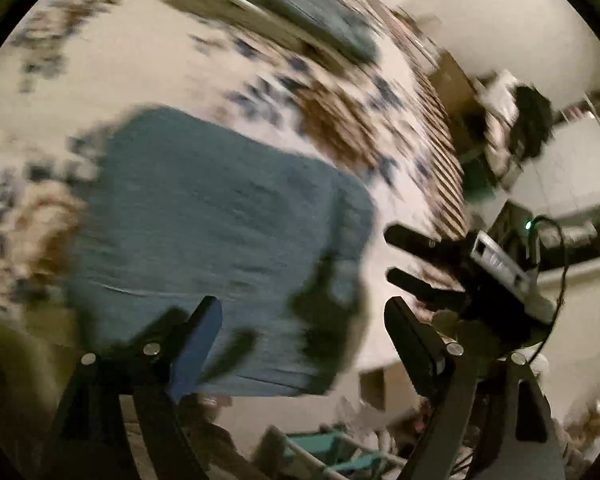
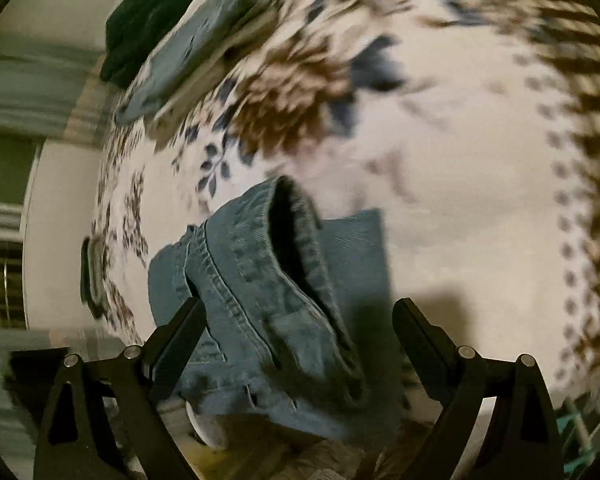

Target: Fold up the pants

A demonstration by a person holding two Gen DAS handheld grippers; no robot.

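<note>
The blue denim pants (image 1: 216,236) lie folded into a compact rectangle on the bed (image 1: 148,52), whose cover is cream with brown and dark blue flower prints. Everything here is placed against those pants.

In the left wrist view the left claw (image 1: 304,316) hangs over the near edge of the pants, its two fingers spread wide apart with nothing between them; one finger sits above the denim and the other is off the pants' right side over bare cover. The right claw (image 1: 394,256) shows just right of the pants, its two dark fingers parted and gripping nothing, and it does not touch the fabric.

In the right wrist view the pants (image 2: 276,304) show their waistband end, a thick stitched hem curling up into an open loop. The right claw (image 2: 300,320) has its fingers wide apart on either side of that end; the left-hand finger (image 2: 180,336) is right against the denim, though the blur makes it hard to say whether it touches.

Beyond the pants, near the far edge of the bed, lies another folded blue garment (image 1: 300,8), well apart from them. A dark green cloth (image 2: 148,20) sits beside that garment.
</note>
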